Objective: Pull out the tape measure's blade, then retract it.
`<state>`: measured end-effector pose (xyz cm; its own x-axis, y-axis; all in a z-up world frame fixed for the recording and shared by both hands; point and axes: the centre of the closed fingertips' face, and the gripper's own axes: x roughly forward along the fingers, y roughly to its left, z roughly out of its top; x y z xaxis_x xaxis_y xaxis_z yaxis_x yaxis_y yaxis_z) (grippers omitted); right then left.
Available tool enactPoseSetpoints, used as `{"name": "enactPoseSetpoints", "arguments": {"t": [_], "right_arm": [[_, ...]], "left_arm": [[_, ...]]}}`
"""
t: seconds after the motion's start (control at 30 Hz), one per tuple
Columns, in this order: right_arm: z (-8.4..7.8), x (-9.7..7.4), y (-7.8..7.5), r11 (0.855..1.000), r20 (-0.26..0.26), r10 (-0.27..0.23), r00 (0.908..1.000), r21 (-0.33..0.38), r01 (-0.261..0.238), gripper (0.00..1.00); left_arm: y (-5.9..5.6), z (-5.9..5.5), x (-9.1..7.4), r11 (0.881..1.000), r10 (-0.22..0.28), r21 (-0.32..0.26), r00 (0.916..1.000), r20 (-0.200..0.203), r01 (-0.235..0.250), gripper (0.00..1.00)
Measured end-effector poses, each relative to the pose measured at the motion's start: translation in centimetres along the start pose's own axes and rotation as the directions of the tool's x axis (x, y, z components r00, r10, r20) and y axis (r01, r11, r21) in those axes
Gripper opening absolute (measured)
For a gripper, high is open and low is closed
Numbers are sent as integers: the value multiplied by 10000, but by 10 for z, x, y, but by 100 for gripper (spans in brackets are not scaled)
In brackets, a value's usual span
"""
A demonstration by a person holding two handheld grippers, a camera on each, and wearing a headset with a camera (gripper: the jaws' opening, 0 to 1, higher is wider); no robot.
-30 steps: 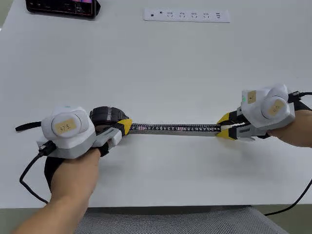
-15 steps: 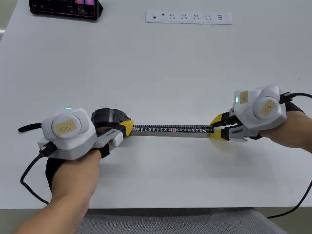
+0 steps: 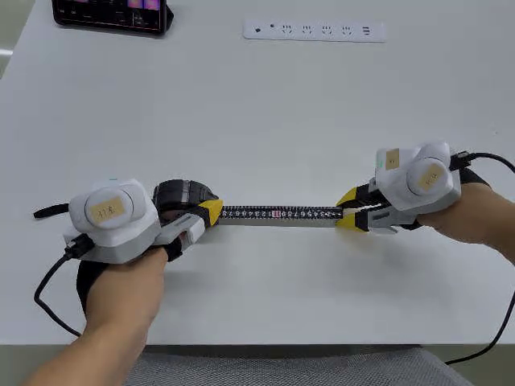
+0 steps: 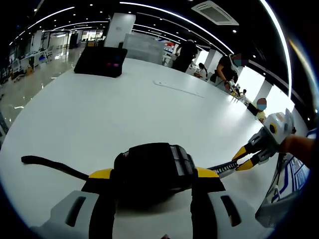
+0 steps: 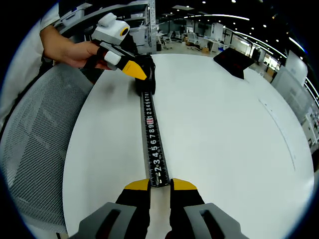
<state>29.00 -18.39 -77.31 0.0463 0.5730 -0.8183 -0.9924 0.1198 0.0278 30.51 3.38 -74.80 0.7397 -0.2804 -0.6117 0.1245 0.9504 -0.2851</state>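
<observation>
Left gripper (image 4: 154,173) clamped, right gripper (image 5: 160,185) pinching

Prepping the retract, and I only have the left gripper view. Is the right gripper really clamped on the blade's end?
Observer: Yes. In the right gripper view, the right gripper has its jaws shut on the blade at its tip.
Operator: Blade twisted?
Observer: No. The scale faces up, lowest numbers at the jaws, and it runs straight to the tape measure case.
Operator: Any cable near it?
Observer: In the head view, the black cable of the left gripper loops on the table beside the person's hand, apart from the blade.
</observation>
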Motion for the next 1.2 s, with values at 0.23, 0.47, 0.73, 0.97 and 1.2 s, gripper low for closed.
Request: {"name": "enactPoseSetpoints", "arguments": {"t": [0.23,0.47,0.73,0.97,1.2], "right_arm": [[10,8,0,9999,87,80,9999,-64,-80,11],[23,16,3,9998,294,176,9994,-89,-173,11],[35,26,3,9994,436,310,9986,-148,-303,11],[42,34,2,9990,494,415,9979,-194,-406,11],[50,41,5,9983,592,545,9968,-235,-532,11]], "left_arm": [[0,0,0,10000,-6,-38,10000,1,7,56],[0,0,0,10000,-27,-75,10000,2,27,56],[-1,0,-1,9999,-81,-118,10000,7,81,56],[-1,0,-1,9998,-133,-177,9999,19,133,56],[0,0,-1,9998,-141,-168,9999,50,141,56]]}}
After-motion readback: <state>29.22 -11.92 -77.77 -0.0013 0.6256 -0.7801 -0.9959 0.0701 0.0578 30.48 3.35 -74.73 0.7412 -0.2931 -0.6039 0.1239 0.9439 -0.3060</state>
